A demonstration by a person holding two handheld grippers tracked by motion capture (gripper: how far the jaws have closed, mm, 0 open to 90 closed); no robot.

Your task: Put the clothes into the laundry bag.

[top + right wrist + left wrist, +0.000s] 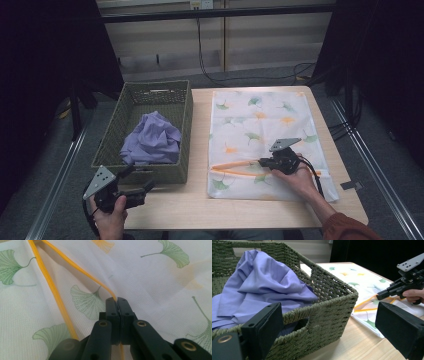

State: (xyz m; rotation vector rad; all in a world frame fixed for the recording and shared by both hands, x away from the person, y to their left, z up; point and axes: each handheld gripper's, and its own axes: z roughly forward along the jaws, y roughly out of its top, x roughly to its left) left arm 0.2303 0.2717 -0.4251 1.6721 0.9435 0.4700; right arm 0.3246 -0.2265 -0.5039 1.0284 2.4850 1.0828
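Note:
A white mesh bag (260, 120) printed with green and orange leaves lies flat on the right half of the table. Its orange zipper (235, 167) gapes open near the front edge. My right gripper (262, 161) rests on the bag, shut on the upper orange zipper edge (82, 272), with the jaws pressed together around it (116, 300). A green woven basket (186, 130) at the left holds a crumpled lilac cloth (152, 140). My left gripper (147, 187) hovers open at the basket's front wall (332, 302), nothing between its jaws (329, 325), with the cloth (267, 287) beyond.
The wooden table (200, 205) has bare room in front of the basket and bag. Black cables (220, 75) run over the floor behind the table. A small dark tab (351, 185) sits at the table's right front corner.

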